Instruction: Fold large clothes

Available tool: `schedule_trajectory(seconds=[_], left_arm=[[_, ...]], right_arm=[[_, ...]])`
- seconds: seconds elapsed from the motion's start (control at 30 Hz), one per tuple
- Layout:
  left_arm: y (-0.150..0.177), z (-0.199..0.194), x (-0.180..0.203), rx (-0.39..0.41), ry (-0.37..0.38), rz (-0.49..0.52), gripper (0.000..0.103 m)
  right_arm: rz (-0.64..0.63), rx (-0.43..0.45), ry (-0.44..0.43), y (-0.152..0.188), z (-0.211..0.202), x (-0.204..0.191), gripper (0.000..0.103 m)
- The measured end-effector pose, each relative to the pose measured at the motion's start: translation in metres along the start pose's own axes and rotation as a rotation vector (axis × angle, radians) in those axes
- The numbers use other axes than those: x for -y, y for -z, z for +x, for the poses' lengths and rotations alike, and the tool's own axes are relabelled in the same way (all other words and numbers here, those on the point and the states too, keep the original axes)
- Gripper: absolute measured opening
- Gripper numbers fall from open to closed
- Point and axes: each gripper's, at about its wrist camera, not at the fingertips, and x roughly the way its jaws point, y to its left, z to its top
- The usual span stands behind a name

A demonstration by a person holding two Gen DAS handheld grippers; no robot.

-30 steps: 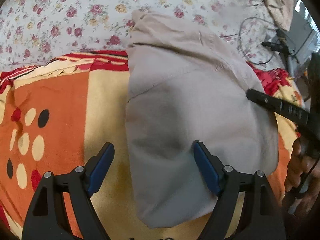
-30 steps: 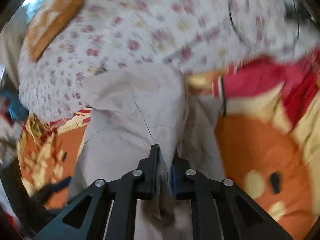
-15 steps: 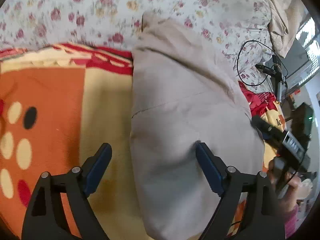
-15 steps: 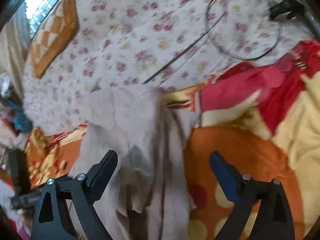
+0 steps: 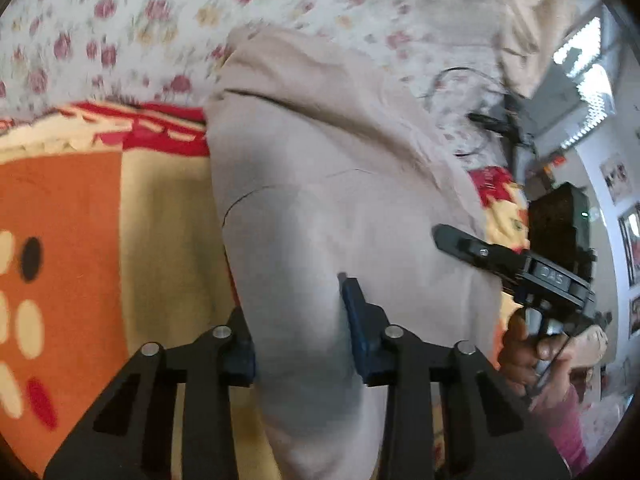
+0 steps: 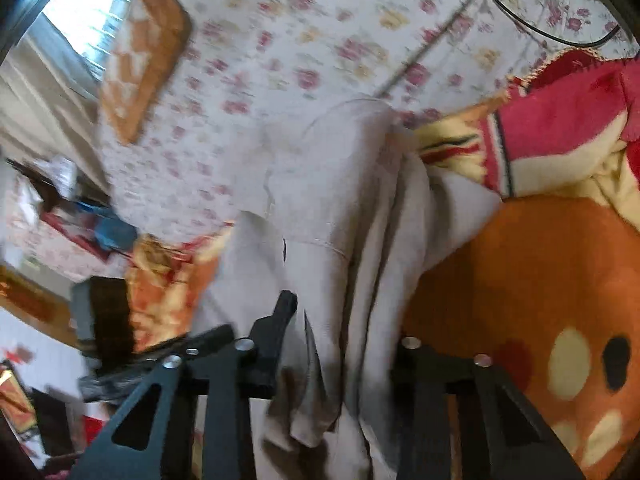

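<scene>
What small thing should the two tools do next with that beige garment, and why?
Probably squeeze both fully, then lift. The left tool and right tool each straddle a bunch of the beige garment near its close end, jaws partly apart. A firm grip isn't evident, so lifting now might drop it.

The trousers (image 5: pixel 328 184) lie lengthwise on the blanket (image 5: pixel 100 208), their far end reaching onto the bedsheet (image 5: pixel 120 20) behind it. A cable (image 6: pixel 532 12) lies on the sheet, far right. The left claw (image 5: pixel 298 328) straddles the near edge of the trousers; the right claw (image 6: pixel 348 344) sits at their bunched right side, perhaps touching
</scene>
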Motion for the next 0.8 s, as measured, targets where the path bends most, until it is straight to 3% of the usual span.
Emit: schedule_trajectory(seconds=[0.13,0.23,0.27,0.3,0.33,0.4,0.47,0.53,0.6,0.7,0.8], left_arm=[[0.026,-0.065,0.012,0.039,-0.026,0.103,0.032],[0.054,-0.083,-0.002,0.016,-0.033,0.090,0.033],[0.068,-0.080,-0.009,-0.010,-0.058,0.072,0.036],[0.075,-0.075,-0.014,-0.030,-0.077,0.062,0.040],[0.083,-0.067,-0.020,-0.063,-0.110,0.056,0.044],[0.091,-0.062,-0.026,-0.071,-0.150,0.049,0.052],[0.091,-0.071,-0.025,-0.024,-0.183,0.029,0.057],[0.087,-0.083,-0.021,0.062,-0.231,0.023,0.061],[0.083,-0.084,-0.020,0.106,-0.256,0.002,0.072],[0.080,-0.067,-0.024,0.082,-0.282,-0.036,0.072],[0.082,-0.051,-0.027,0.067,-0.320,-0.052,0.072]], right_arm=[[-0.048,-0.018,-0.094,0.029,-0.028,-0.038,0.030],[-0.041,-0.060,-0.134,0.057,-0.034,-0.047,0.031],[-0.044,-0.072,-0.125,0.064,-0.031,-0.048,0.040],[-0.055,-0.098,-0.055,0.077,-0.023,-0.048,0.052],[-0.064,-0.108,0.007,0.083,-0.021,-0.045,0.056],[-0.096,-0.122,0.163,0.092,-0.018,-0.045,0.057],[-0.086,-0.058,0.181,0.089,-0.038,-0.052,0.057],[-0.067,0.049,0.124,0.080,-0.065,-0.066,0.058],[-0.068,0.125,0.055,0.072,-0.078,-0.085,0.060],[-0.158,0.082,0.022,0.064,-0.049,-0.130,0.060],[-0.177,-0.030,-0.023,0.061,0.012,-0.154,0.059]])
